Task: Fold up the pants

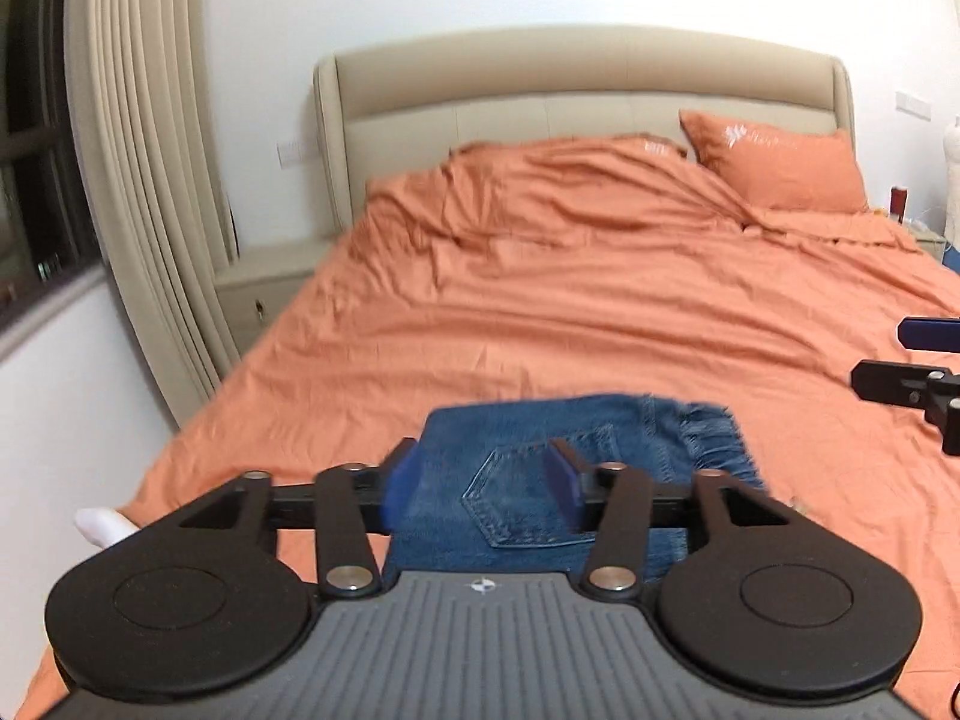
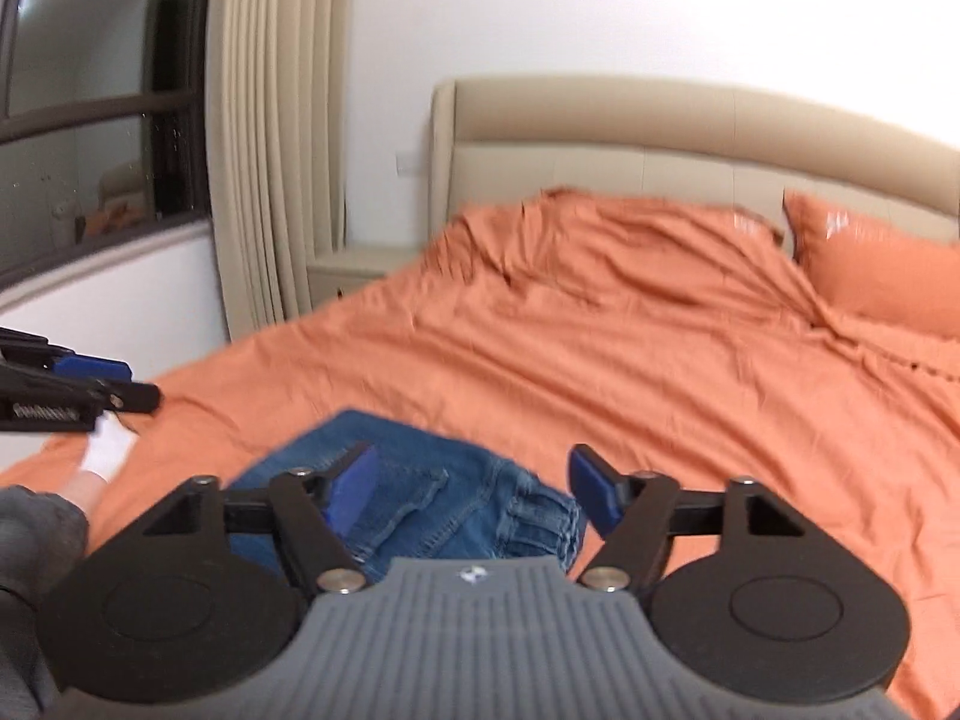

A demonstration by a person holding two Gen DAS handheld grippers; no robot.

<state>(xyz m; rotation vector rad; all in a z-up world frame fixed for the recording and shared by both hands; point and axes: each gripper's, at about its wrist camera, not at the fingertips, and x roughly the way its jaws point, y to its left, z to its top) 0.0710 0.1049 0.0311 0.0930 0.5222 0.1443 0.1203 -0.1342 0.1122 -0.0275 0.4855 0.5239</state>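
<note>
Blue denim pants (image 1: pixel 540 468) lie folded into a compact bundle on the orange bed sheet (image 1: pixel 540 312), back pocket up and a frayed hem at the right. My left gripper (image 1: pixel 480 480) is open and empty, hovering above the bundle. My right gripper (image 2: pixel 474 486) is open and empty above the same pants (image 2: pixel 432 492), over their bunched end. The right gripper's fingers (image 1: pixel 900 384) show at the right edge of the left wrist view. The left gripper's fingers (image 2: pixel 90 384) show at the left edge of the right wrist view.
An orange pillow (image 1: pixel 780 162) and a rumpled duvet (image 1: pixel 540 198) lie at the beige headboard (image 1: pixel 576 84). A beige nightstand (image 1: pixel 264 288), curtains (image 1: pixel 138 168) and a window (image 2: pixel 90 138) are on the left. A white sock (image 2: pixel 105 450) shows at the bed's left edge.
</note>
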